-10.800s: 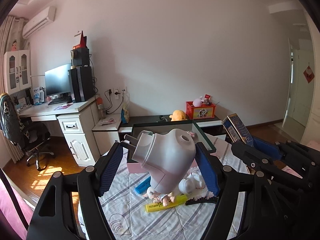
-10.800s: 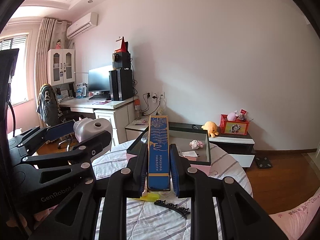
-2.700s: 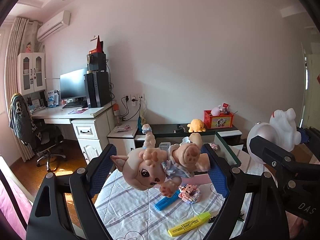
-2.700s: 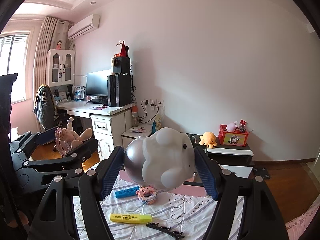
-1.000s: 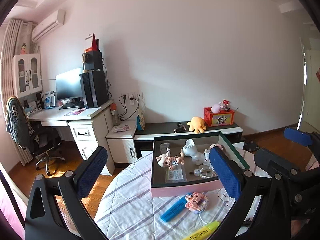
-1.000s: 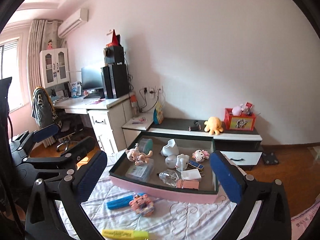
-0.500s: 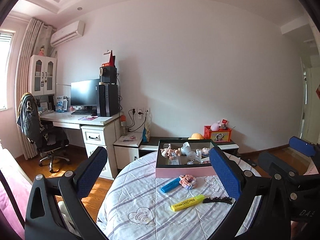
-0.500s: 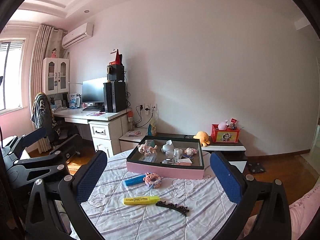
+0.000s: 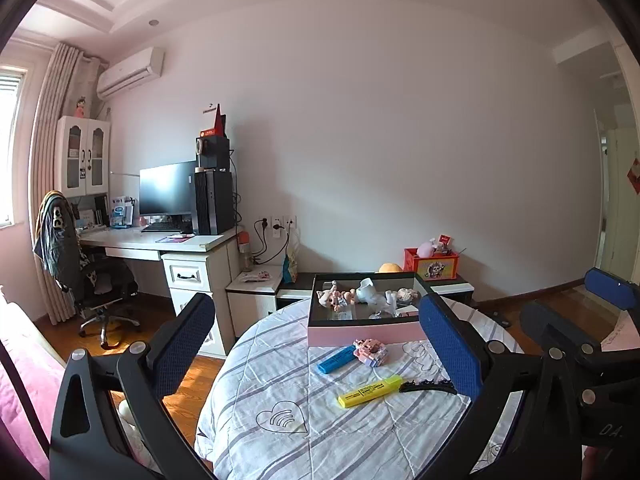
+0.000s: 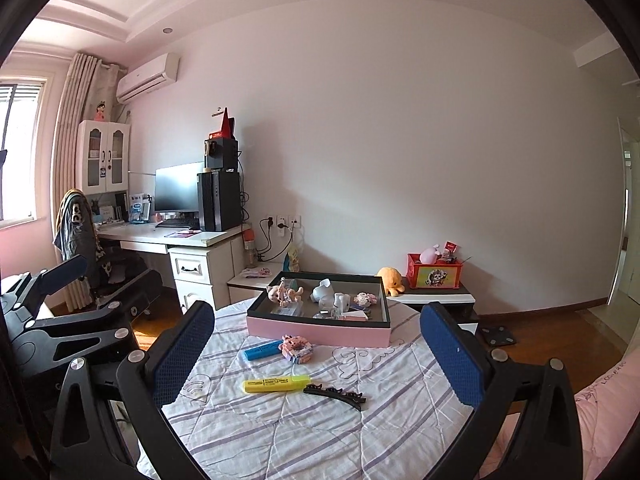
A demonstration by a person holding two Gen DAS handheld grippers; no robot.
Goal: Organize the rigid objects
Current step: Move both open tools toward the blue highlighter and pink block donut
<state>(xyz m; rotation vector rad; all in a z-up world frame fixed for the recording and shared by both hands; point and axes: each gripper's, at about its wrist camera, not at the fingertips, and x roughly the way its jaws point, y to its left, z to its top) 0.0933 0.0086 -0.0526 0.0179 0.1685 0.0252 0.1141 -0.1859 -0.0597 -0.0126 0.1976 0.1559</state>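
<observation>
Pink-walled tray sits on the round table's striped cloth; just before it lie a blue marker, block toy, yellow highlighter and black hair clip. The left gripper gapes empty.

From the right wrist, the right gripper likewise stands wide, holding nothing, short of the tray with toys inside.

White tabletop cloth with lilac stripes; pink-walled tray with dark rim; yellow highlighter; blue marker; black hair clip; pink block toy.
</observation>
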